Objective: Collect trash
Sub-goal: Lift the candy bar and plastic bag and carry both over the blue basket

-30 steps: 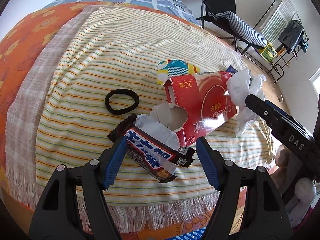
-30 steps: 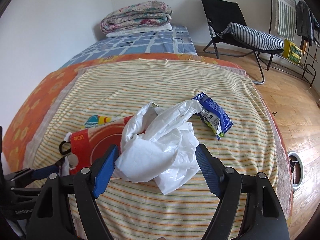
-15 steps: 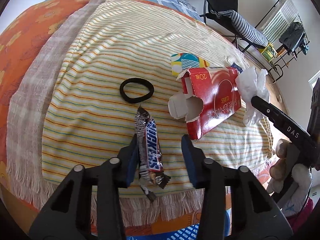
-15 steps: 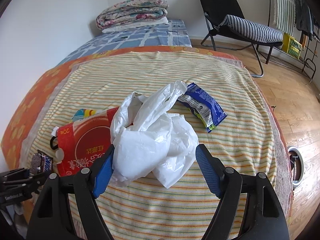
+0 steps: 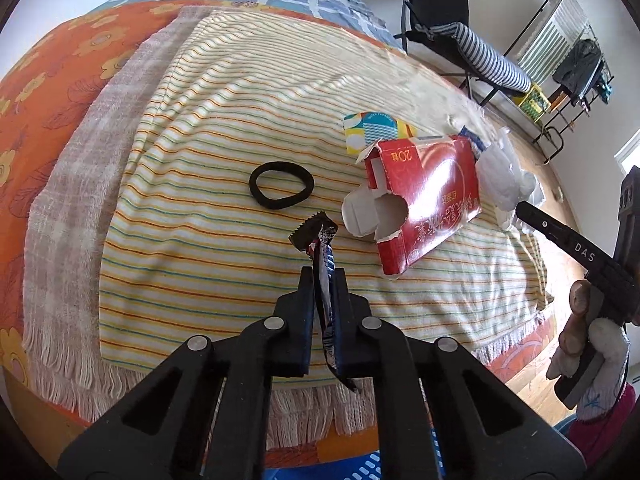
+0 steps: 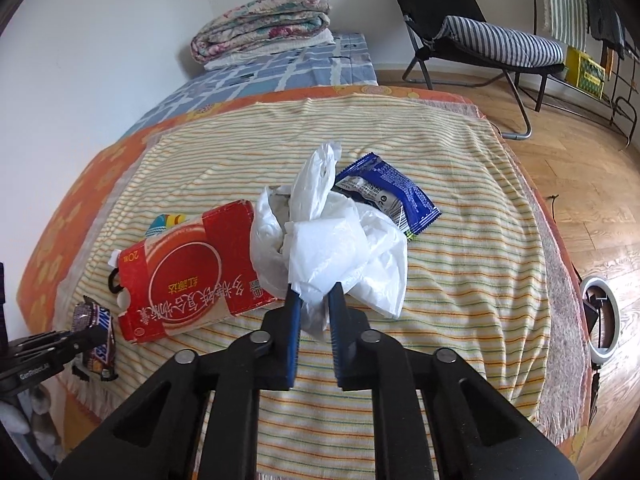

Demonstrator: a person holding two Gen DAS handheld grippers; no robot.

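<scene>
My left gripper (image 5: 323,276) is shut on a Snickers wrapper (image 5: 320,248), held edge-on above the striped blanket (image 5: 200,160). The wrapper also shows in the right wrist view (image 6: 98,336). My right gripper (image 6: 314,292) is shut on a crumpled white plastic bag (image 6: 332,248). A torn red carton (image 5: 424,196) lies beside the bag and also shows in the right wrist view (image 6: 188,276). A blue snack wrapper (image 6: 392,196) lies behind the bag. A small colourful box (image 5: 376,130) sits behind the carton.
A black hair tie (image 5: 280,190) lies on the blanket left of the carton. The bed's fringed front edge (image 5: 304,412) is just below my left gripper. A folded quilt (image 6: 260,24) sits at the far end. A black chair (image 6: 480,28) and wooden floor lie to the right.
My left gripper has closed on the Snickers wrapper and lifted it off the blanket. My right gripper has closed on the white bag.
</scene>
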